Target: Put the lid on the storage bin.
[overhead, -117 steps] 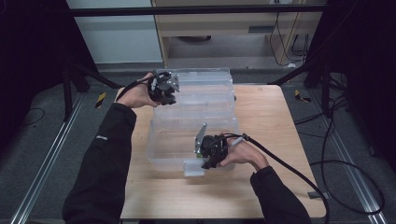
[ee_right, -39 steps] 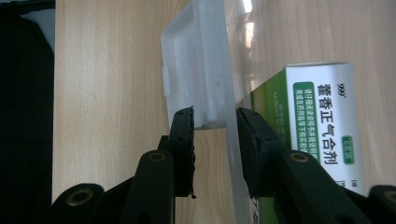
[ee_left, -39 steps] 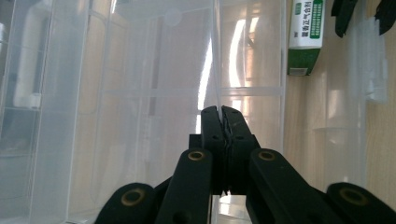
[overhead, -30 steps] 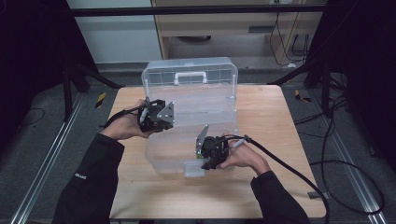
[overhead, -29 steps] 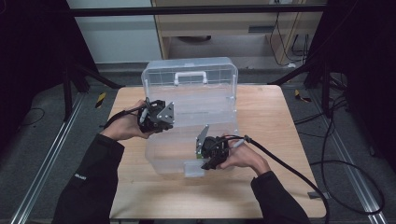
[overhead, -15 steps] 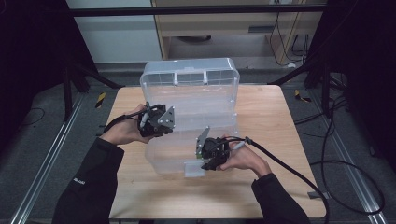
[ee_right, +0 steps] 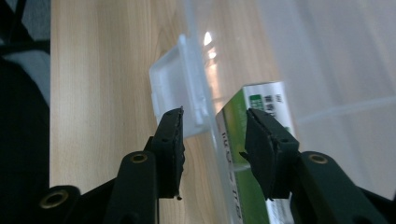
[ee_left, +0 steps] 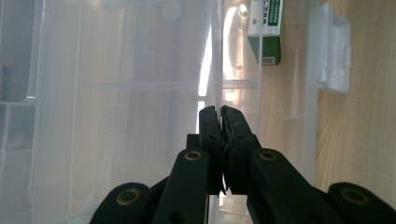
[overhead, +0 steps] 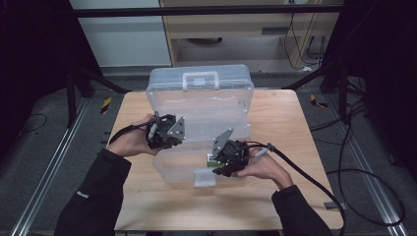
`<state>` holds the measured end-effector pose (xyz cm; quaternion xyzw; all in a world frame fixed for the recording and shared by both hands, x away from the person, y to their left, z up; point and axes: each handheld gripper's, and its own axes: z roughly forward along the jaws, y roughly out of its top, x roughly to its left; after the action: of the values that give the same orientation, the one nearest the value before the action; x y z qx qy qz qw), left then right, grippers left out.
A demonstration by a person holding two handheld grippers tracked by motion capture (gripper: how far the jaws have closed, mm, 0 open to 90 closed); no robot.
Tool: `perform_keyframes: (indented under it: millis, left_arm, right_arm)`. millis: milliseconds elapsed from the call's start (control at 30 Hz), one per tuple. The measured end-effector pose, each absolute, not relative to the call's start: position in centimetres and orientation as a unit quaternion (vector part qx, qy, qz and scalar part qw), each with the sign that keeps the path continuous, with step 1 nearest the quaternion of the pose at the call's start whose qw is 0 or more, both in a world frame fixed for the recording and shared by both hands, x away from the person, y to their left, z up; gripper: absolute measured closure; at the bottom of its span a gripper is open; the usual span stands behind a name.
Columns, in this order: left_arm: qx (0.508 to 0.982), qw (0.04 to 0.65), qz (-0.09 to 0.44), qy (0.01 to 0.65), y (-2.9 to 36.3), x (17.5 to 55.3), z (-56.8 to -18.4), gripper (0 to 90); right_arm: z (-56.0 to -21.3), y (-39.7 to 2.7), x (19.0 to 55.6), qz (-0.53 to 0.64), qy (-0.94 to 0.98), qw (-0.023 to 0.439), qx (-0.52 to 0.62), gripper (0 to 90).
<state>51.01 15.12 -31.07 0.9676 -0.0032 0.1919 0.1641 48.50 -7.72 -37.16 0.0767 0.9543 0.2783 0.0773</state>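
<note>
A clear plastic organiser case (overhead: 179,169) lies on the wooden table (overhead: 285,118). Its lid (overhead: 201,103), with a handle (overhead: 200,78), leans forward over the base. My left gripper (overhead: 172,133) is shut on the lid's thin left edge (ee_left: 215,70). My right gripper (overhead: 217,164) stands astride the case's front wall beside the white latch (ee_right: 180,88). Its jaws have just been opening and their pads press on nothing. A green and white packet (ee_right: 268,98) lies inside the case, behind the clear wall.
The latch (overhead: 204,177) juts from the case's front toward me. A cable (overhead: 314,184) trails from the right gripper across the table's right front. A wooden cabinet (overhead: 236,29) stands beyond the table, and dark stands flank it.
The lid, flat behind the case at first and then upright, has tipped further forward over the base. My left gripper came down and toward me with it. The right gripper has hardly shifted.
</note>
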Motion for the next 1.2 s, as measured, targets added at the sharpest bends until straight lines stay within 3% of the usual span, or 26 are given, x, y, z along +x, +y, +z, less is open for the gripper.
perform_keyframes:
  millis: [433, 567, 667, 1200]
  left_arm:
    - [0.968, 0.159, 0.193, 0.006, 14.9, 51.0, -31.1, 86.7]
    - [0.968, 0.161, 0.192, 0.009, 14.9, 51.0, -31.0, 86.5]
    - [0.968, 0.16, 0.192, 0.009, 14.9, 51.0, -31.0, 86.4]
    - [0.968, 0.16, 0.193, 0.016, 15.0, 51.0, -31.0, 86.2]
  right_arm:
    - [-32.7, -12.6, 47.9, 0.396, 0.891, 0.145, 0.168, 49.4]
    - [-31.6, -14.1, 48.3, 0.421, 0.864, 0.182, 0.206, 42.9]
    - [-31.0, -15.3, 48.9, 0.44, 0.838, 0.219, 0.239, 42.8]
    - [-30.9, -18.3, 53.9, 0.481, 0.773, 0.238, 0.339, 77.1]
